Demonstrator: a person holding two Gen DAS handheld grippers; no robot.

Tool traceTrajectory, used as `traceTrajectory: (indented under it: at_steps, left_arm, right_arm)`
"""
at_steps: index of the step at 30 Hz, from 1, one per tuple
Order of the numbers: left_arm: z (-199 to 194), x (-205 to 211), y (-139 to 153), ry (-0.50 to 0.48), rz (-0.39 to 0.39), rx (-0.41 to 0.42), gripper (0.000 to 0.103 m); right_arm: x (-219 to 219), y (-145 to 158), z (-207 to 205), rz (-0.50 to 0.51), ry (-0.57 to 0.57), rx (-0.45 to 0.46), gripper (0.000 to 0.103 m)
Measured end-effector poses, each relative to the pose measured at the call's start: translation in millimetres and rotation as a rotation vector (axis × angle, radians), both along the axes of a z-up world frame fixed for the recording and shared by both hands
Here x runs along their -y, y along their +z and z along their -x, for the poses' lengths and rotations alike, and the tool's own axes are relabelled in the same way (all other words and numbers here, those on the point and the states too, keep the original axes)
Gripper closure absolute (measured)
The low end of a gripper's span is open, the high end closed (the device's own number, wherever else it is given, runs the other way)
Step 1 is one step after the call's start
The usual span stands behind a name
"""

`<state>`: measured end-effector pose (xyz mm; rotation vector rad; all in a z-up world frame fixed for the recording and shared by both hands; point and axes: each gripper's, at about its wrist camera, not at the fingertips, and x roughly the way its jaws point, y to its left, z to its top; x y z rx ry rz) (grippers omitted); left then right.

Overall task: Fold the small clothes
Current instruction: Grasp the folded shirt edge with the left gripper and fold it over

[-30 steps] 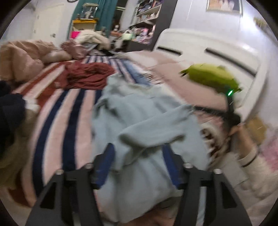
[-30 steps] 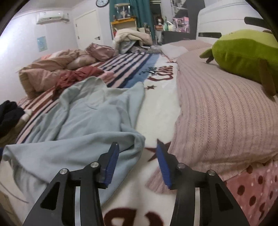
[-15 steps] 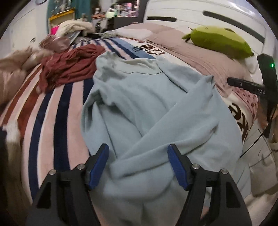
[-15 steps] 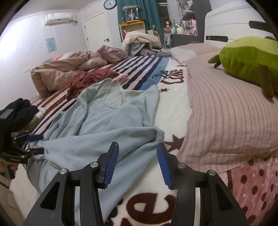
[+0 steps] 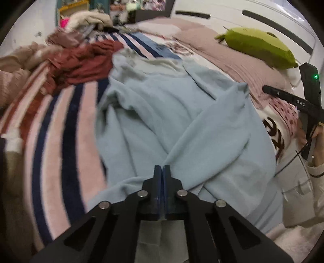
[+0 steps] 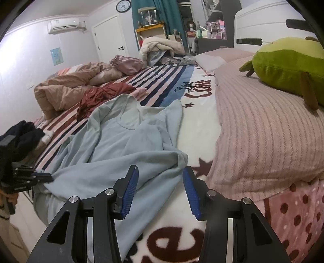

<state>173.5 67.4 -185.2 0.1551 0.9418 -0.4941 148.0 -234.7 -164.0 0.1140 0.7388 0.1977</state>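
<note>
Pale-blue garment [image 5: 172, 121] lay rumpled on striped bed blanket [image 5: 50, 141], beside maroon cloth [image 5: 81, 62]. Left claw [image 5: 164, 172] clenched on near edge of garment, pads pressed together. Right claw [image 6: 160, 188] released, parted over garment's fold, touching nothing. Green plush [image 6: 289, 66] rested far right on pink cover [image 6: 263, 131].

White walls [image 6: 24, 66], white headboard [image 5: 232, 18]

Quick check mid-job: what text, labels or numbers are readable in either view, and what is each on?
"DAS": white letters on the right gripper's black arm.
Script words, dark and red: on the blanket, too stylized to read surely.
Big red letters, "e" among them: blanket's near edge, cut off.
Clock numerals: too small.
Wall poster: too small.
</note>
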Motion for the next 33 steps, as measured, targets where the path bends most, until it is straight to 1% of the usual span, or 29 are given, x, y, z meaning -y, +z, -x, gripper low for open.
traceTrajectory:
  at_steps: [2, 5, 6, 7, 8, 9, 11, 12, 14, 15, 17, 18, 20, 21, 22, 23, 24, 25, 27, 28, 29, 30, 31, 33]
  left_arm:
    - [1, -2, 10, 0.031, -0.012, 0.054, 0.103]
    - [-7, -7, 34, 0.112, -0.02, 0.171, 0.103]
    - [-10, -9, 45, 0.145, -0.022, 0.221, 0.103]
    - [-9, -12, 59, 0.167, -0.021, 0.285, 0.103]
    - [-8, -12, 71, 0.181, -0.014, 0.332, 0.103]
    - [-4, -14, 88, 0.185, -0.002, 0.397, 0.103]
    - [5, -14, 111, 0.17, 0.001, 0.465, 0.103]
    - [12, -16, 118, 0.144, 0.012, 0.479, 0.103]
    - [26, -14, 124, 0.058, 0.033, 0.477, 0.103]
    - [35, -10, 121, 0.013, 0.022, 0.469, 0.103]
    - [53, -3, 103, -0.051, -0.027, 0.425, 0.103]
    - [61, -1, 90, -0.072, -0.035, 0.384, 0.103]
    - [78, -10, 54, -0.077, -0.001, 0.254, 0.103]
    - [83, -11, 44, -0.068, -0.002, 0.223, 0.103]
    - [90, -17, 25, -0.047, -0.016, 0.176, 0.103]
    - [96, -20, 12, -0.037, -0.019, 0.141, 0.103]
    - [104, -25, -5, -0.043, 0.001, 0.074, 0.103]
    - [111, -26, -13, -0.05, 0.018, 0.038, 0.102]
    - [123, -27, -22, -0.07, 0.057, -0.008, 0.102]
    - [126, -28, -20, -0.078, 0.079, -0.013, 0.097]
    - [126, -33, -13, -0.068, 0.106, 0.003, 0.092]
    - [125, -37, -2, -0.043, 0.13, 0.027, 0.074]
    - [122, -42, 5, -0.013, 0.146, 0.05, 0.06]
    - [110, -54, 19, 0.064, 0.15, 0.1, 0.055]
  right_arm:
    - [-2, -1, -5, -0.001, 0.002, -0.001, 0.062]
    - [-6, -2, -10, -0.022, 0.001, -0.006, 0.062]
    - [-6, -1, -11, -0.031, 0.001, -0.006, 0.062]
    - [-7, -1, -11, -0.039, 0.0, -0.005, 0.062]
    - [-7, 0, -10, -0.042, 0.001, -0.004, 0.062]
    - [-8, 1, -10, -0.041, 0.0, -0.003, 0.062]
    - [-8, 2, -9, -0.035, -0.001, -0.001, 0.062]
    - [-7, 3, -9, -0.032, -0.001, -0.002, 0.062]
    - [-5, 3, -9, -0.029, -0.005, -0.004, 0.062]
    - [-4, 3, -10, -0.032, -0.006, -0.006, 0.062]
    - [-2, 1, -10, -0.037, -0.006, -0.01, 0.062]
    - [-3, 0, -10, -0.037, -0.005, -0.013, 0.062]
    - [-5, -7, -10, -0.033, 0.002, -0.025, 0.062]
    - [-6, -11, -10, -0.034, 0.009, -0.037, 0.062]
    - [-6, -15, -10, -0.036, 0.014, -0.047, 0.062]
    - [-8, -20, -11, -0.036, 0.02, -0.059, 0.062]
    - [-9, -25, -12, -0.031, 0.025, -0.073, 0.062]
    - [-11, -28, -14, -0.027, 0.029, -0.083, 0.062]
    - [-16, -36, -19, -0.011, 0.042, -0.114, 0.062]
    - [-19, -39, -21, 0.003, 0.046, -0.124, 0.061]
    - [-21, -41, -23, 0.017, 0.046, -0.132, 0.059]
    - [-22, -42, -24, 0.021, 0.041, -0.135, 0.053]
    - [-22, -43, -25, 0.015, 0.033, -0.133, 0.045]
    - [-20, -41, -26, -0.014, 0.007, -0.122, 0.034]
